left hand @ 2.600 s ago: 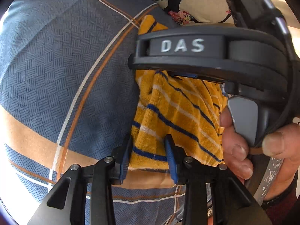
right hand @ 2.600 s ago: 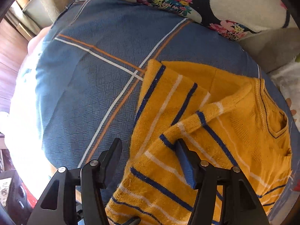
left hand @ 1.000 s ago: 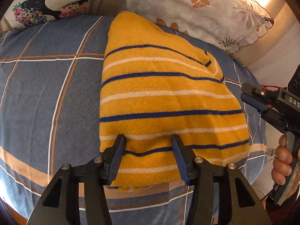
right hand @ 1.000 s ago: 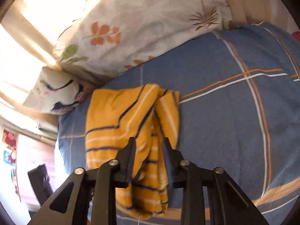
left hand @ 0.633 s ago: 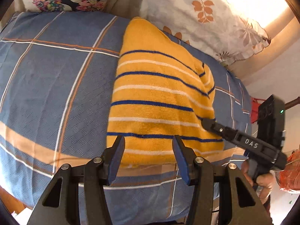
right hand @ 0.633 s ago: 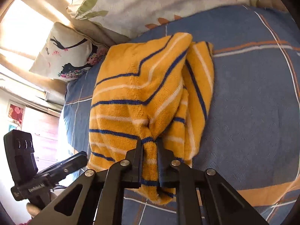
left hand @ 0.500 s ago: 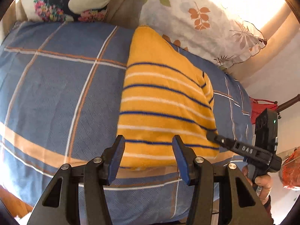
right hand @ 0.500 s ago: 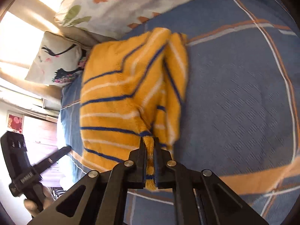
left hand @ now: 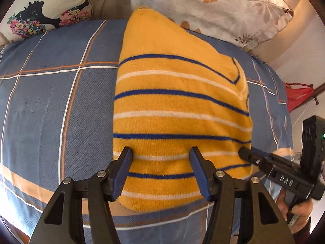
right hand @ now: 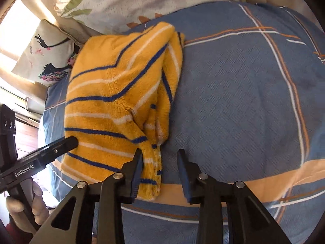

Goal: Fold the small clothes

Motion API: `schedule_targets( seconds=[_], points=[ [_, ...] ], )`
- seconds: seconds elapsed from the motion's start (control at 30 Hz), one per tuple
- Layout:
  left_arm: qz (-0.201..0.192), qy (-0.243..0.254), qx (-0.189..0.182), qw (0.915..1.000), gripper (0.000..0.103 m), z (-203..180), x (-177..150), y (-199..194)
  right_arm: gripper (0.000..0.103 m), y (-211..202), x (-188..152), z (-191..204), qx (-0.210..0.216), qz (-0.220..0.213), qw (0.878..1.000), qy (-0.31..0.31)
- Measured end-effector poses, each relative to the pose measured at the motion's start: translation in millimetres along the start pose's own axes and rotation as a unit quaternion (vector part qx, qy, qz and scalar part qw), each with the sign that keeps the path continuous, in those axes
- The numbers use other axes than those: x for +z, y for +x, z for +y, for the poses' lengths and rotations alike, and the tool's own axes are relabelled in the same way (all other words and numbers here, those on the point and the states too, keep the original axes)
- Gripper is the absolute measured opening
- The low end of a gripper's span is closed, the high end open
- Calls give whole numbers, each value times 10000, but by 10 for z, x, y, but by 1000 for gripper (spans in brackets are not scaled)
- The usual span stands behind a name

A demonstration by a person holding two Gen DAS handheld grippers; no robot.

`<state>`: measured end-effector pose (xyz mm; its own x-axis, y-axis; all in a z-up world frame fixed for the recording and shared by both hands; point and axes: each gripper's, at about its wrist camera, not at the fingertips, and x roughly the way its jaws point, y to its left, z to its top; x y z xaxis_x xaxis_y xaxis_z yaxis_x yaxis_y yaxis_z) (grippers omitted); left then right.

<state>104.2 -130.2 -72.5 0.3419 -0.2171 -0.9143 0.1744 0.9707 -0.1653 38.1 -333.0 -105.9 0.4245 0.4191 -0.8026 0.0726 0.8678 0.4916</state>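
A small yellow sweater (left hand: 178, 105) with blue and white stripes lies folded on the blue plaid bedspread (left hand: 50, 105). My left gripper (left hand: 160, 170) is open, its blue pads over the sweater's near edge, holding nothing. In the right wrist view the sweater (right hand: 113, 93) lies left of centre, its sleeve cuff (right hand: 151, 174) reaching toward me. My right gripper (right hand: 159, 172) is open, the cuff lying loose beside its left finger. Each gripper shows in the other's view, the right one (left hand: 280, 174) at the sweater's right edge, the left one (right hand: 40, 158) at its left edge.
A leaf-print pillow (left hand: 223, 10) and a flower-print cushion (left hand: 46, 10) lie behind the sweater at the head of the bed. A red cloth (left hand: 296, 97) hangs off to the right. The bedspread (right hand: 243, 101) stretches wide to the right of the sweater.
My right gripper was shut on the sleeve cuff half a second ago and has opened, leaving the cuff on the bed. My left gripper has moved closer over the sweater's near edge.
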Motion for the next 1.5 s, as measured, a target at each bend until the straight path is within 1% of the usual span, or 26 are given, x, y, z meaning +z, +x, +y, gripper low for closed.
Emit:
schedule_targets(
  seconds=[0.07, 0.17, 0.2, 0.27, 0.33, 0.43, 0.47, 0.5, 0.57, 0.63, 0.7, 0.73, 0.77, 0.8, 0.83, 0.97, 1.03, 1.1, 1.13, 1.23, 1.3, 1.33, 1.37, 1.4, 1.47, 1.5],
  points=[
    [-106, 80, 6, 9999, 57, 23, -33, -148, 38, -180, 50, 10, -11, -280, 9996, 12],
    [-272, 99, 162, 9994, 57, 106, -101, -330, 38, -386, 191, 88, -293, -798, 9963, -107],
    [-309, 76, 194, 9993, 57, 129, -112, -377, 38, -428, 263, 140, -278, -972, 9948, -158],
    [-359, 29, 288, 9989, 57, 178, -123, -448, 38, -430, 436, 220, -68, -1107, 9937, -156],
    [-441, 26, 371, 9983, 57, 192, -113, -497, 38, -344, 591, 312, 350, -1102, 9932, -132],
    [-512, 84, 495, 9974, 57, 200, -113, -555, 38, -86, 799, 510, 728, -947, 9926, -203],
    [-523, 91, 521, 9972, 57, 199, -118, -570, 38, 17, 842, 537, 822, -793, 9931, -251],
    [-528, 90, 538, 9971, 57, 206, -118, -581, 38, 160, 880, 548, 775, -555, 9951, -267],
    [-527, 81, 615, 9967, 57, 232, -127, -604, 35, 396, 905, 478, 292, -219, 9992, -143],
    [-559, 75, 752, 9956, 58, 262, -141, -629, 35, 360, 835, 324, 576, -406, 9973, 194],
    [-561, 76, 865, 9946, 58, 284, -158, -643, 35, 273, 752, 205, 701, -525, 9949, 496],
    [-553, 79, 915, 9942, 58, 294, -167, -644, 36, 221, 699, 159, 641, -605, 9943, 596],
    [-548, 81, 950, 9939, 58, 302, -176, -643, 40, 177, 642, 130, 400, -633, 9951, 646],
    [-533, 83, 968, 9938, 58, 307, -177, -627, 48, 160, 607, 112, 175, -598, 9960, 643],
    [-503, 85, 972, 9940, 58, 318, -184, -608, 49, 137, 555, 84, 14, -559, 9964, 629],
    [-458, 163, 920, 9946, 58, 300, -176, -565, 50, 65, 436, -29, 437, -551, 9942, 813],
    [-494, 111, 776, 9957, 58, 333, -114, -538, 54, 44, 447, -71, 563, -562, 9932, 847],
    [-554, -45, 481, 9973, 65, 439, 23, -467, 62, 46, 490, -86, 574, -609, 9929, 839],
    [-558, -139, 343, 9978, 66, 506, 108, -405, 64, 63, 521, -94, 597, -643, 9926, 843],
    [-372, -404, -111, 9984, 67, 696, 378, -132, 67, 155, 633, -111, 656, -656, 9919, 863],
    [-193, -542, -566, 9967, 67, 786, 521, 64, 68, 255, 714, -115, 832, -595, 9906, 909],
    [-110, -556, -878, 9945, 68, 806, 576, 153, 70, 325, 747, -119, 1028, -530, 9889, 935],
    [-5, -555, -1138, 9920, 73, 809, 624, 246, 77, 388, 767, -118, 1147, -441, 9879, 943],
    [103, -591, -1362, 9889, 78, 804, 658, 334, 79, 450, 788, -95, 1178, -415, 9878, 932],
    [378, -706, -1895, 9786, 79, 758, 687, 496, 79, 481, 826, 7, 1127, -472, 9893, 791],
    [501, -731, -2060, 9745, 79, 712, 684, 554, 73, 501, 852, 75, 1054, -367, 9912, 713]
  ],
)
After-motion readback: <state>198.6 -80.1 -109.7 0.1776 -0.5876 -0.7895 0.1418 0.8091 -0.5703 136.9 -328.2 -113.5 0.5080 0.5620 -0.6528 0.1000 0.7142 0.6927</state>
